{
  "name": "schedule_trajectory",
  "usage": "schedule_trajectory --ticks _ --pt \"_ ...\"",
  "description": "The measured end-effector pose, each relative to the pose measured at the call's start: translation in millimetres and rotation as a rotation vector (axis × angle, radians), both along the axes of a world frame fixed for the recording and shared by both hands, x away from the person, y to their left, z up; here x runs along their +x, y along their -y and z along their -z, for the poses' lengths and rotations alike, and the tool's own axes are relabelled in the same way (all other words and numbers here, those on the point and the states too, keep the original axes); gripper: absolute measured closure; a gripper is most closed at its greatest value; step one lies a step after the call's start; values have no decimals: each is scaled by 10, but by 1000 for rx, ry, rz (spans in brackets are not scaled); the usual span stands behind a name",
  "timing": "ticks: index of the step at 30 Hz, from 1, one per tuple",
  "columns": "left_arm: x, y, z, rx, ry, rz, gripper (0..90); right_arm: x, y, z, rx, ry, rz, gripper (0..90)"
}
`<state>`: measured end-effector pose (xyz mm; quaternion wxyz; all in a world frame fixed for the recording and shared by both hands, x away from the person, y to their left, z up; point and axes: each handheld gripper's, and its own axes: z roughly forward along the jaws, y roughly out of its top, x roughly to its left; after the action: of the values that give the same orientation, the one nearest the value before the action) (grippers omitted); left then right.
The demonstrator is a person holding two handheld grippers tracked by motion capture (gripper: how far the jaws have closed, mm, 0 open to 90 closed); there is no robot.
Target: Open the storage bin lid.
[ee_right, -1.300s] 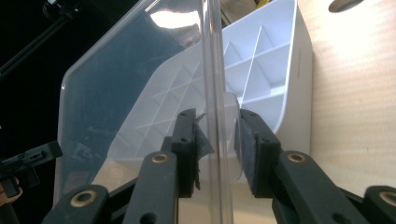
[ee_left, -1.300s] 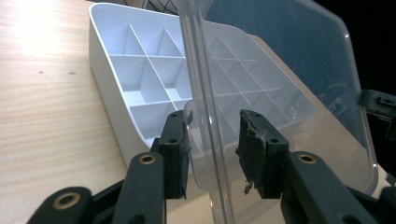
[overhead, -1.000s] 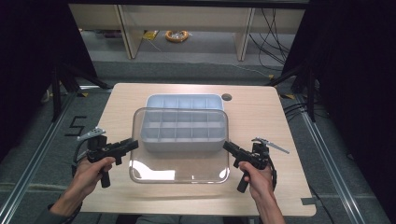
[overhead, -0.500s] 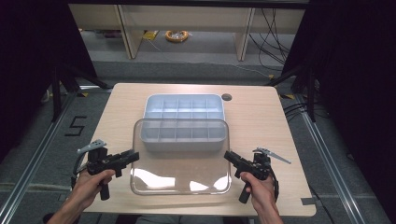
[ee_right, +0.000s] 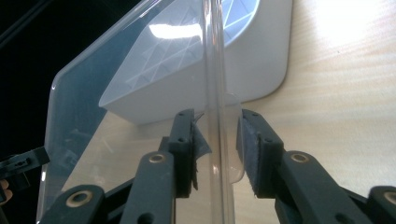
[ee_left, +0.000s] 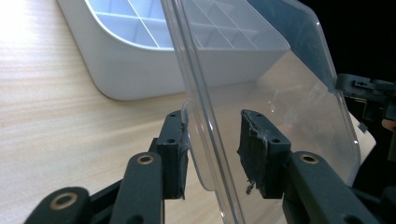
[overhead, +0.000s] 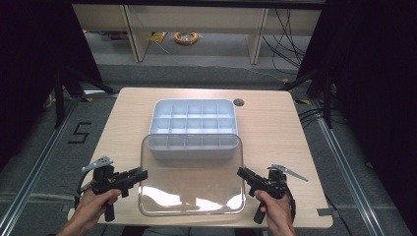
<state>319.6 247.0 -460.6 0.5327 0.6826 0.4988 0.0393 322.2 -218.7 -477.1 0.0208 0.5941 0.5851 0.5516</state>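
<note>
Clear plastic lid (overhead: 192, 179) gripped at both ends

The left gripper (overhead: 142, 174) and right gripper (overhead: 241, 172) are each clenched on one of the lid's side tabs. It spans from hand to hand, its far edge overlapping the near row of the white tray (overhead: 193, 114), which lies straight ahead, equally near both

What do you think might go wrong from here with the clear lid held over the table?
The lid hangs between the left gripper and right gripper, each pinching only its thin rim, so it may slip or tilt. Its far edge overlaps the tray and could knock it.
</note>
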Motion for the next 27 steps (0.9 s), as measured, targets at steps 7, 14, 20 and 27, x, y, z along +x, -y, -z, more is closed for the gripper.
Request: schedule_trajectory --ticks 7,14,20,27 --pt "-87 -2 -6 -9 18 14 610 -124 -8 2 0 -9 6 681" --pt "-172 -15 16 3 4 11 610 -241 -5 24 -3 -9 -1 682" --pt "-239 -20 78 2 -1 27 612 -306 -11 60 -3 -10 -5 681" --pt "-308 -33 72 7 -6 33 611 -378 -25 63 23 -47 0 681"
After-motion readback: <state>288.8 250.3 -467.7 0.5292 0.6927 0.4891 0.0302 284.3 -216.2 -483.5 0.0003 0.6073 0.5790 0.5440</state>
